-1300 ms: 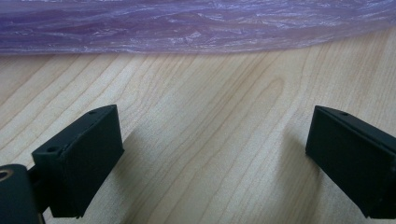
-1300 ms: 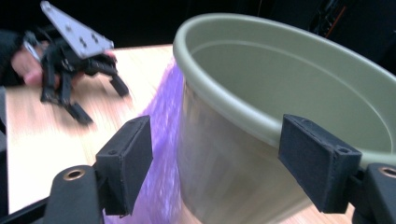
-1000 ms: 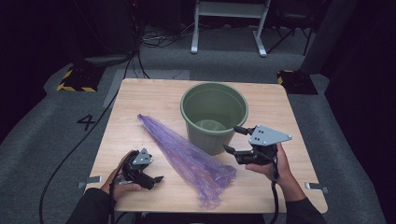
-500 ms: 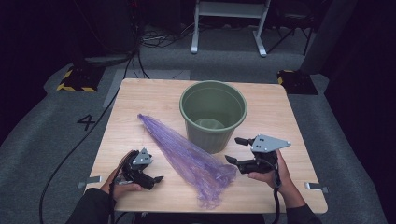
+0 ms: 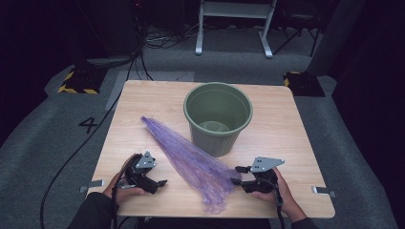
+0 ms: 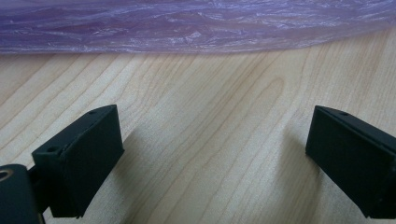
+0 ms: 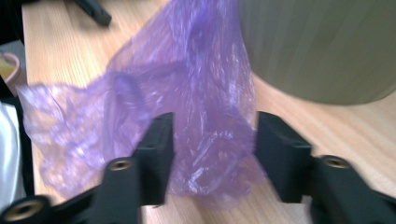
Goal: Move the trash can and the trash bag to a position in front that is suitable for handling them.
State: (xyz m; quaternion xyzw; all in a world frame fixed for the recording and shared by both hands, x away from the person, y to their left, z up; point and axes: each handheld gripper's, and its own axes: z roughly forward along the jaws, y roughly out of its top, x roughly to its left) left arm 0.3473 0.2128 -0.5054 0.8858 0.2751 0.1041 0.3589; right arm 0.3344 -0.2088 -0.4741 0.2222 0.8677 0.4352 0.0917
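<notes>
You are lowering your right gripper (image 7: 212, 154) at the table's 5 o'clock, its jaws closing around the purple bag (image 7: 187, 116) without yet pinching it, while your left gripper (image 6: 212, 158) is idling released.

I count one purple plastic bag (image 5: 191, 164), one green bucket (image 5: 218, 117), one wooden counter (image 5: 286, 129), and two grippers: left gripper (image 5: 152, 180), right gripper (image 5: 239, 175).

I see a pale wooden bench (image 5: 296, 143) standing on grey carpeted floor (image 5: 43, 143). On the bench a green bucket (image 5: 218, 118) stands upright near the middle. A crumpled purple plastic bag (image 5: 191, 162) lies stretched out, slanting from mid-left toward the near edge, just beside the bucket's base.
</notes>
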